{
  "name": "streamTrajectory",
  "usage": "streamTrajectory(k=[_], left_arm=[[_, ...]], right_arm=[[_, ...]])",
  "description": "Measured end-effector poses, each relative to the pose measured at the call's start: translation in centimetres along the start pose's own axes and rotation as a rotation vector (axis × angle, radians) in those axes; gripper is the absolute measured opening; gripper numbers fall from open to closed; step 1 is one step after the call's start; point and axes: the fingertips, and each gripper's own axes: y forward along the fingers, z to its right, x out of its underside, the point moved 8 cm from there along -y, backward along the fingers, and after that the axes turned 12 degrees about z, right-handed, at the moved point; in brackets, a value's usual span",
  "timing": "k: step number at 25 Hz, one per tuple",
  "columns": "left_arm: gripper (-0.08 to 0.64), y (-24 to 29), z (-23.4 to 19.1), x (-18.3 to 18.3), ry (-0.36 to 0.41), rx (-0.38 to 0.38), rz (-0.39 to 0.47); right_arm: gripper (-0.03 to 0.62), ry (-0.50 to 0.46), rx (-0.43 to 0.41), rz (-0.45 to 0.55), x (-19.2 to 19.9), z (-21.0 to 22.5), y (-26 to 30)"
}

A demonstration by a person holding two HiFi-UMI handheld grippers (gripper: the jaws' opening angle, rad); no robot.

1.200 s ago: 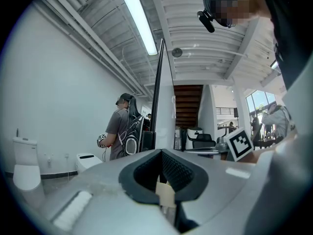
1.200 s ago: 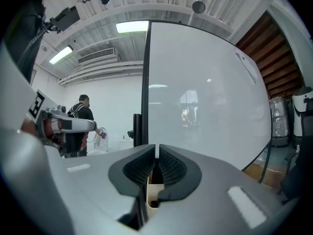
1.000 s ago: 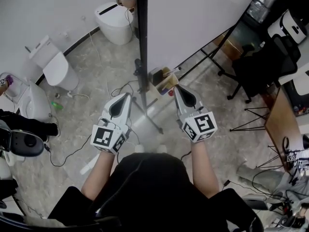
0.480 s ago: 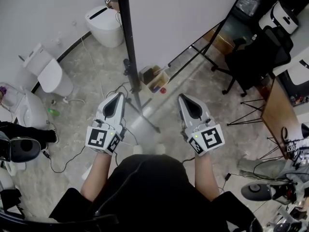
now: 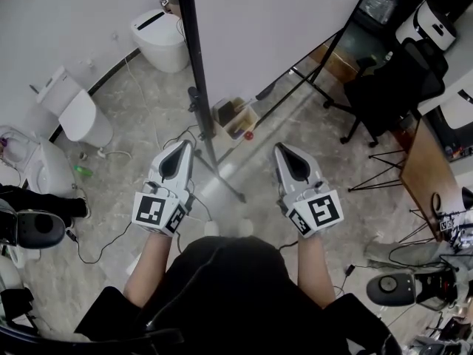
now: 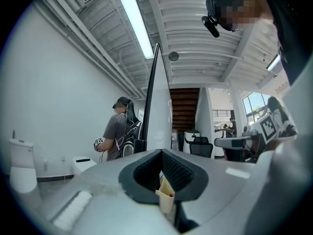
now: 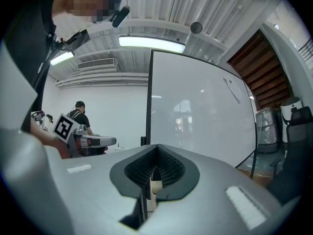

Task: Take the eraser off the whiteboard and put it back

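Low on the whiteboard [image 5: 281, 28], right at its bottom edge, the eraser [image 5: 264, 92] shows as a small dark oblong, too small for you to make out more. Its long side runs along that edge, which in your head view slants from lower left up to upper right. It sits against the board, not on the floor.

Your right tongs [image 5: 281, 149] are pressed fully together with nothing between them. They point level at the board and stand well apart from the eraser, which lies ahead and a little to their left.

Your left tongs [image 5: 184, 146] are also closed tip to tip and carry nothing. They aim past the black pole [image 5: 194, 65] at the board's left side, and that pole rises just ahead of them in the left gripper view. Neither pair touches the board, the pole or each other, and you hold them side by side at about the same height.

An open box [image 5: 235, 117] with a few small things in it stands on the floor at the foot of the pole, between the two pairs and beyond them. In the left gripper view another person [image 6: 117, 131] with a backpack stands beyond the pole.
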Motion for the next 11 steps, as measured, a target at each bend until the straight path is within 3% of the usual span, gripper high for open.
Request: streamTrajectory(k=[11], left_arm=[[0.005,-0.74,0.39,-0.31,0.003,-0.004,-0.009]], right_arm=[[0.009,-0.005,0.003,-0.008,0.06,-0.41,-0.24]])
